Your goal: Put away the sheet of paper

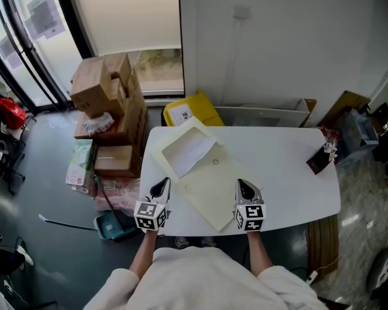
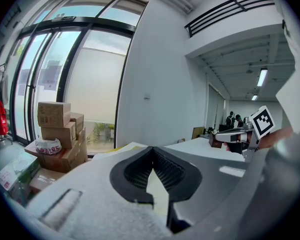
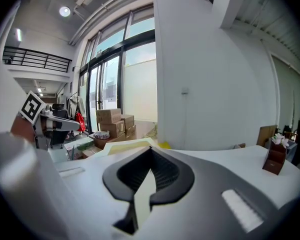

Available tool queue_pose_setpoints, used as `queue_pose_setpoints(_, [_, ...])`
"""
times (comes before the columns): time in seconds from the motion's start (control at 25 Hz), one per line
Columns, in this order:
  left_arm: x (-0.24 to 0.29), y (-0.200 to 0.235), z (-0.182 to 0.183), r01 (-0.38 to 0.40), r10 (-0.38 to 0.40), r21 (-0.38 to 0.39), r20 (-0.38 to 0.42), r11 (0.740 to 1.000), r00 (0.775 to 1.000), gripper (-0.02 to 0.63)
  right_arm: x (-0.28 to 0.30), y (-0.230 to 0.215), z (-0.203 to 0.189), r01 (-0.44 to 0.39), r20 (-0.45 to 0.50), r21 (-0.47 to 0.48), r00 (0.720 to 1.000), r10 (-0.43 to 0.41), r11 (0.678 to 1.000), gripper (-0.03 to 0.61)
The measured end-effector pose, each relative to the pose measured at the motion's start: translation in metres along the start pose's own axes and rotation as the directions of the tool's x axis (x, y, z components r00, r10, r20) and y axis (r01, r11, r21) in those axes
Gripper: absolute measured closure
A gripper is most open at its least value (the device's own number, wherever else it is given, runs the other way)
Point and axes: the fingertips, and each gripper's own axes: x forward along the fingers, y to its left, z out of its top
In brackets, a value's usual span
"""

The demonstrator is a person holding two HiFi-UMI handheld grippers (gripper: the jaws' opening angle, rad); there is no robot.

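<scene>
The sheet (image 1: 193,152) lies white on the open flap (image 1: 178,134) of the cream folder (image 1: 215,189), at the far left of the table (image 1: 284,173). Whether its lower edge is already tucked into the pocket, I can't tell from up here. The flap is thrown back, so the mouth is clear for paper to pass. That fits a sheet about to slide in, or one partly in.

Down at the near edge, the left gripper (image 1: 162,186) and right gripper (image 1: 246,187) sit either side of the folder's near end. That's handy for bracing or closing it. Both have their jaws pressed together on nothing, with only cream folder showing through the gap behind the tips.

Only the head view shows the sheet. The gripper views ride low and catch just the folder's raised edge. The left one adds stacked boxes (image 2: 57,129) by the window, and the right one a brown holder (image 3: 276,159) at the table's far end.
</scene>
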Motion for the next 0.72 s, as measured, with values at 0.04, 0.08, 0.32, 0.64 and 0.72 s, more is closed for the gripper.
queue_pose_setpoints(0.04, [-0.0003,0.0002,-0.0004,-0.001,0.001,-0.001,0.000,1.000,1.000,0.611,0.0004,0.0010,-0.0010,-0.001,-0.002,-0.001,1.000,0.001,1.000,0.578])
queue_pose_setpoints(0.08, [-0.0007,0.0005,-0.0006,-0.002,0.002,-0.002,0.000,1.000,1.000,0.611,0.0007,0.0019,-0.0018,-0.002,-0.003,-0.001,1.000,0.002,1.000,0.578])
queue_pose_setpoints(0.32, [-0.0015,0.0016,-0.0006,-0.001,0.001,-0.003,0.001,1.000,1.000,0.611,0.0017,0.0059,-0.0031,-0.006,-0.007,0.011,1.000,0.006,1.000,0.578])
queue_pose_setpoints(0.64, [0.0006,0.0029,0.0000,0.003,-0.003,-0.001,0.000,1.000,1.000,0.611,0.0052,0.0065,-0.0005,-0.003,-0.009,0.012,1.000,0.003,1.000,0.578])
queue_pose_setpoints(0.72, [0.0002,0.0035,0.0011,0.004,-0.004,-0.001,0.001,1.000,1.000,0.611,0.0055,0.0079,-0.0002,-0.003,-0.012,0.012,1.000,0.003,1.000,0.578])
